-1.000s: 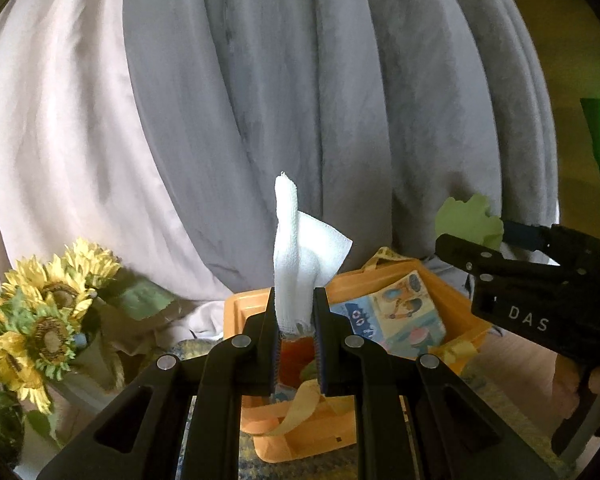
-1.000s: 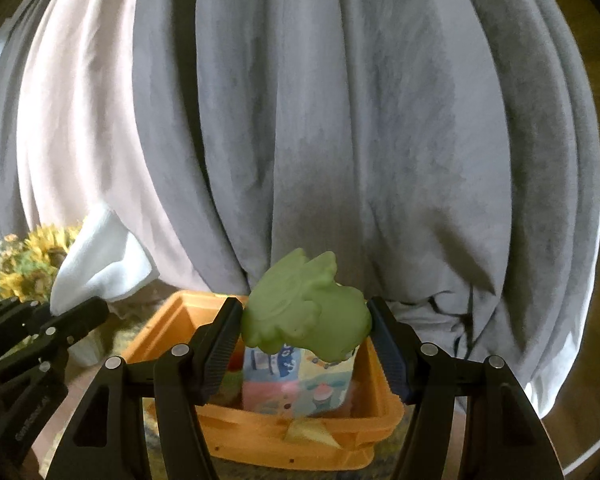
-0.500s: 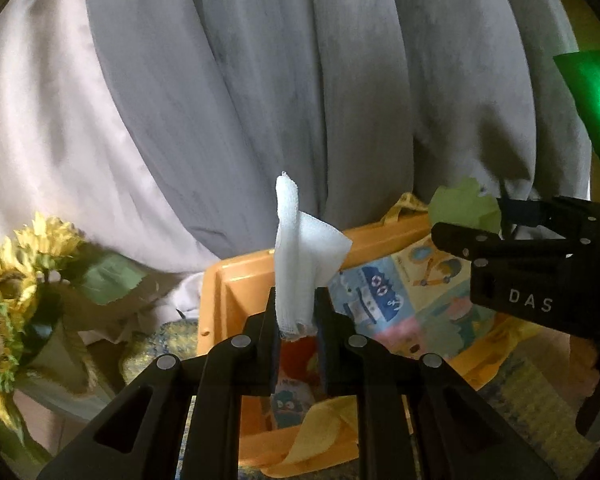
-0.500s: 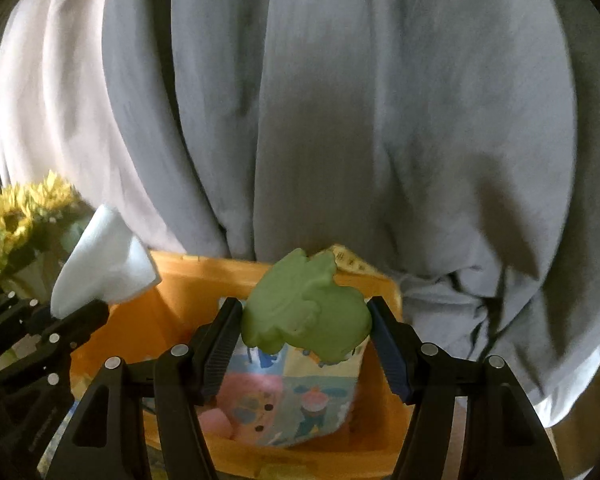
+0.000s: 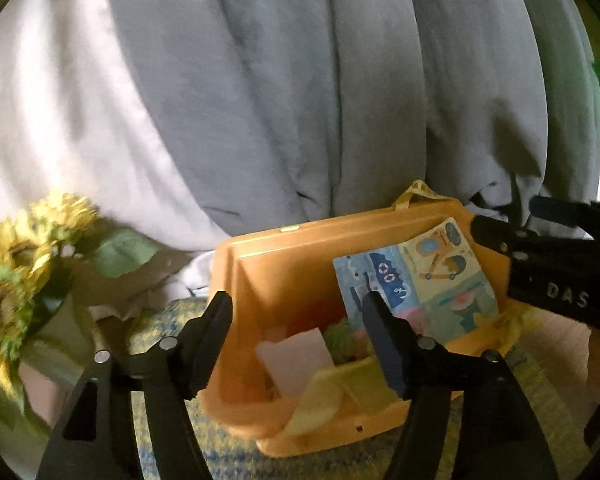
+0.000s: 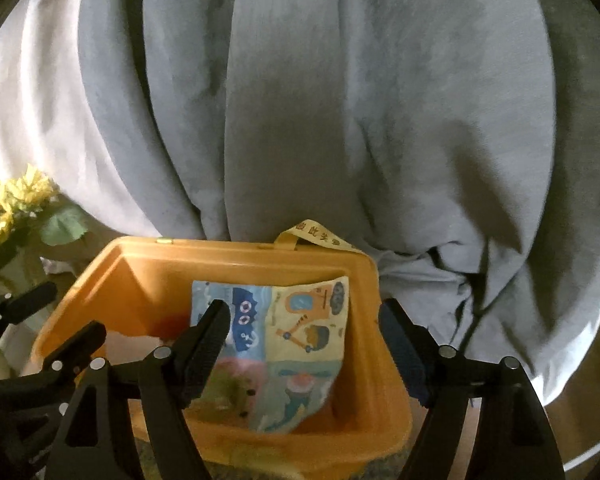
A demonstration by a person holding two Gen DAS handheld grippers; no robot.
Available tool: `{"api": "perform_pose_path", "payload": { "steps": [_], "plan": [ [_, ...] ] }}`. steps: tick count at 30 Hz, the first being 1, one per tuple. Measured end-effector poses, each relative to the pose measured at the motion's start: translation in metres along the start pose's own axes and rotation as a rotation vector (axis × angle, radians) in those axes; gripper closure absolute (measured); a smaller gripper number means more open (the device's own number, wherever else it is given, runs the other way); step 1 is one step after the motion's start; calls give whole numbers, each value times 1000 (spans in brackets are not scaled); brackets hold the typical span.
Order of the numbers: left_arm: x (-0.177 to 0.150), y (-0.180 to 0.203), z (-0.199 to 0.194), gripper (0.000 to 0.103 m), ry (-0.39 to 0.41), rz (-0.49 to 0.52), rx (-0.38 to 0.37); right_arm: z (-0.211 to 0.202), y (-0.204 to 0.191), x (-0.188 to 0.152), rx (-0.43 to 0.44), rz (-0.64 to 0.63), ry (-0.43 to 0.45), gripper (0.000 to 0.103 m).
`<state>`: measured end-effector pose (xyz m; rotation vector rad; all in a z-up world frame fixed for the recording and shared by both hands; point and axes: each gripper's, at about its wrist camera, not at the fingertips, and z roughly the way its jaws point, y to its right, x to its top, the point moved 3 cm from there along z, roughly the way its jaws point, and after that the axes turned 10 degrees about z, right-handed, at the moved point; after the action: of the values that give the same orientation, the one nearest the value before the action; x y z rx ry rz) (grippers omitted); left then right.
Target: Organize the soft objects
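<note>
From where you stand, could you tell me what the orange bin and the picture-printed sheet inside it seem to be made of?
Orange bin: most likely moulded plastic, with smooth, evenly coloured walls, a rounded rim and a dull sheen.
Picture-printed sheet: probably soft cloth or a cloth book, with a matte print of cartoon vehicles. It leans bowed against the wall, its top edge curling. Thin printed film cannot be ruled out.

Bin mouth: the orange bin [image 6: 364, 280] is open on top, so a claw can pass down from above.
Right inside: a picture cloth [image 6: 300, 344] stands against the far-right wall.
Left inside: low white [image 5: 296, 354] and green [image 5: 340, 338] pieces, room above them.
Far side: grey drapery [image 6: 300, 120] hangs close behind the rim.
Far left: sunflowers [image 5: 24, 264] crowd that flank.
</note>
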<state>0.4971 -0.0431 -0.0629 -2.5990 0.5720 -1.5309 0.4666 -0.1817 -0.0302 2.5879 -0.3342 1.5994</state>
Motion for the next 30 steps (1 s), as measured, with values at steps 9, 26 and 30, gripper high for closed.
{"api": "perform_pose_path", "payload": {
  "steps": [9, 26, 30],
  "plan": [
    [-8, -15, -77, 5, 31, -77, 122, -72, -2, -12, 24, 37, 60, 15],
    [-49, -28, -206, 0, 137, -36, 125, -205, -18, -69, -1, 104, 111, 15],
    [-59, -26, -232, 0, 145, -11, 97, -236, -21, -85, -41, 122, 138, 15]
  ]
}}
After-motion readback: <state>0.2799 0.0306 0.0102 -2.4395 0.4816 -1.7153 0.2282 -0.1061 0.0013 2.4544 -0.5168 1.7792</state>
